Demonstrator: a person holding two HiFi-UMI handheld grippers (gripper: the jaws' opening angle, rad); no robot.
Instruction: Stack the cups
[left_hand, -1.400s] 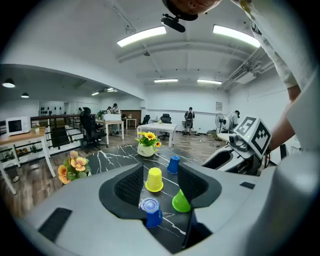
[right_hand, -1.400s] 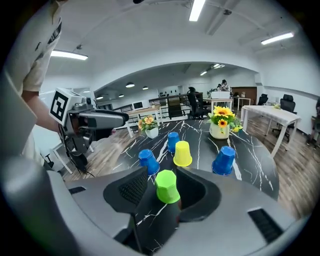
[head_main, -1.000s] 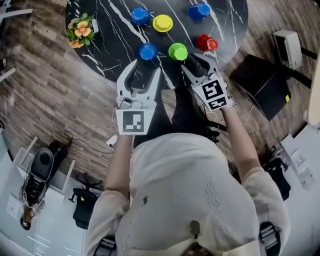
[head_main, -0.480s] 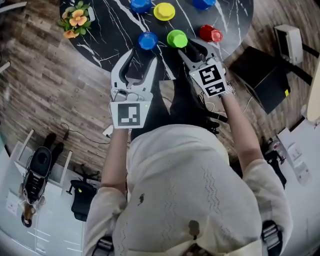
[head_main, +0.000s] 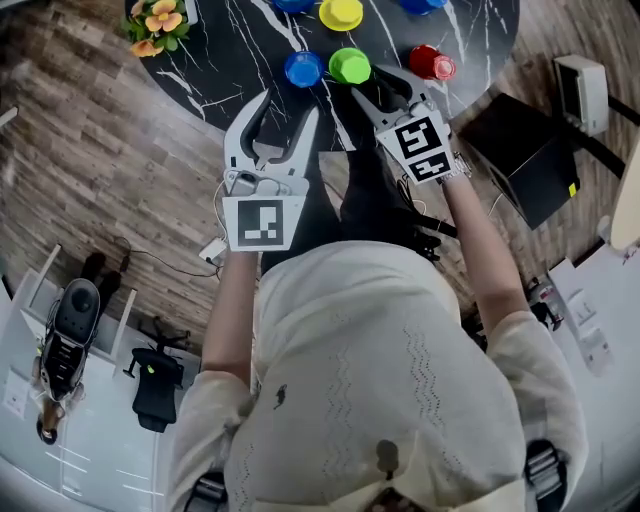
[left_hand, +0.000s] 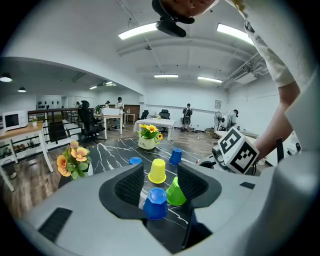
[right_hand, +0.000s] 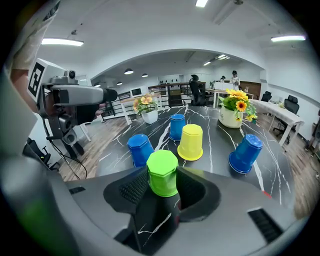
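Left gripper (head_main: 288, 103) hangs wide open and empty, with a blue cup (left_hand: 155, 202) on the table (head_main: 250, 50) just past its tips. Right gripper (head_main: 370, 82) is open too. The green cup (right_hand: 162, 172) sits close between its pads, rim down on the table; whether they touch it, can't tell. Every cup stands upside down, insides hidden. A white pot (left_hand: 146, 143) holds sunflowers, and only the gripper views catch it. The red cup (head_main: 430, 63) shows clearly in the head view alone.
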